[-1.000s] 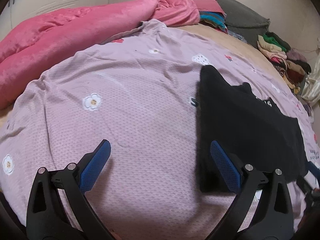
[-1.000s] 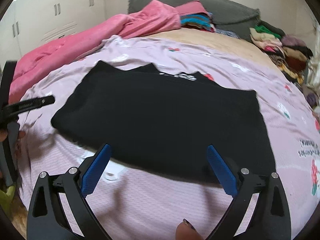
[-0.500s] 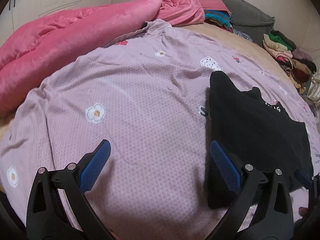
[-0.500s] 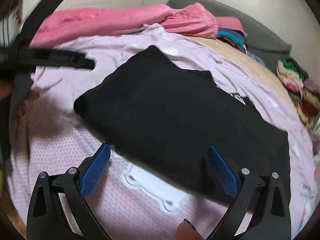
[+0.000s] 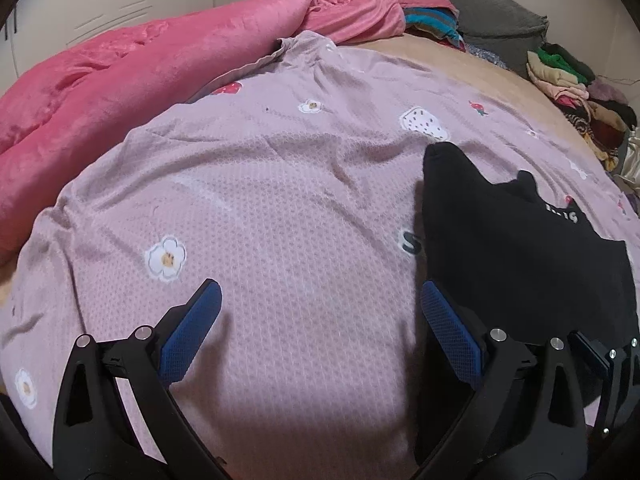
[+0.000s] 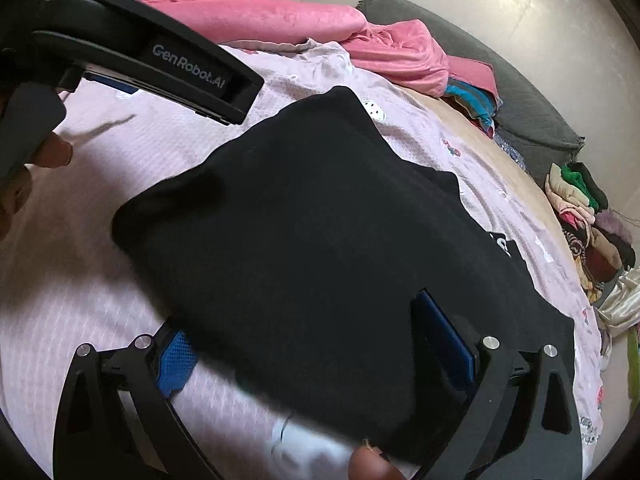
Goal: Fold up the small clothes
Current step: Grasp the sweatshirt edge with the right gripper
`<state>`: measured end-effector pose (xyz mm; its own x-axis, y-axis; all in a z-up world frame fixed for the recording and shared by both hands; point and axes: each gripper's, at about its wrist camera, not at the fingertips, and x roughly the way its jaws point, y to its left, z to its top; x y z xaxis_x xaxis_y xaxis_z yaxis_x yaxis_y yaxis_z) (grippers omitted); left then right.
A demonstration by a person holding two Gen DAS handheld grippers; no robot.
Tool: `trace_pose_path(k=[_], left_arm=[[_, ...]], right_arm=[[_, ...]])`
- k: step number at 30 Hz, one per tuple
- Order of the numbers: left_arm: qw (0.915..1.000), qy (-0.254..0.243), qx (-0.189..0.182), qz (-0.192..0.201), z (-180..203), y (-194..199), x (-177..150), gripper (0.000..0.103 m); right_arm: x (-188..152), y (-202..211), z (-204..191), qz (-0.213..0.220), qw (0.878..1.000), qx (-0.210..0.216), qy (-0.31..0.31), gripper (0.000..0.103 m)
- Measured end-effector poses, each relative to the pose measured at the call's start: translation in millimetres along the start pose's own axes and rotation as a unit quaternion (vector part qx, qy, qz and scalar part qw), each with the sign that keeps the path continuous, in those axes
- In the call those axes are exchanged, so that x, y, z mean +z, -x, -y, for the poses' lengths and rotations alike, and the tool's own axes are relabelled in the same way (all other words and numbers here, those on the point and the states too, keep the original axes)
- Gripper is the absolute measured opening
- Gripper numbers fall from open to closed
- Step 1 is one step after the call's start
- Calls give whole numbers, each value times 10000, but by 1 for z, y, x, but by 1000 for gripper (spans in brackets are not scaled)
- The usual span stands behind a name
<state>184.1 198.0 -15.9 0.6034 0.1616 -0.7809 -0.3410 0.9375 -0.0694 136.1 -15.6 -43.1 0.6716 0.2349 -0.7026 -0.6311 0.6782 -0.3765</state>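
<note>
A black folded garment (image 6: 320, 240) lies flat on the pink patterned sheet (image 5: 280, 220); it also shows in the left wrist view (image 5: 520, 248) at the right. My right gripper (image 6: 316, 344) is open, low over the garment's near edge, the cloth lying between its blue fingers (image 6: 176, 360). My left gripper (image 5: 320, 320) is open and empty over bare sheet, its right finger (image 5: 448, 328) beside the garment's left edge. The left gripper's body (image 6: 160, 64) shows at the upper left of the right wrist view.
A pink blanket (image 5: 120, 80) lies bunched along the left and far side. A grey pillow (image 5: 480, 12) sits at the head. A heap of mixed clothes (image 5: 580, 100) lies at the far right edge of the bed.
My right gripper has swung left and come down close over the garment's near edge. My left gripper has drifted slightly left, so the garment sits further right in its view.
</note>
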Motion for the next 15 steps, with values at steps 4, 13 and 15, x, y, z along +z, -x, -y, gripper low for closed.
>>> trace_pose_path(k=[4, 13, 15], left_arm=[[10000, -50, 25, 19, 4, -4, 10, 93], [9986, -39, -527, -8, 26, 0, 30, 93], [9966, 46, -809, -123, 30, -4, 35, 93]], right_arm=[[9, 0, -2, 205, 9996, -177, 7, 71], [-3, 30, -2, 878, 9956, -225, 247, 24], [-6, 34, 0, 970, 9945, -264, 279, 22]])
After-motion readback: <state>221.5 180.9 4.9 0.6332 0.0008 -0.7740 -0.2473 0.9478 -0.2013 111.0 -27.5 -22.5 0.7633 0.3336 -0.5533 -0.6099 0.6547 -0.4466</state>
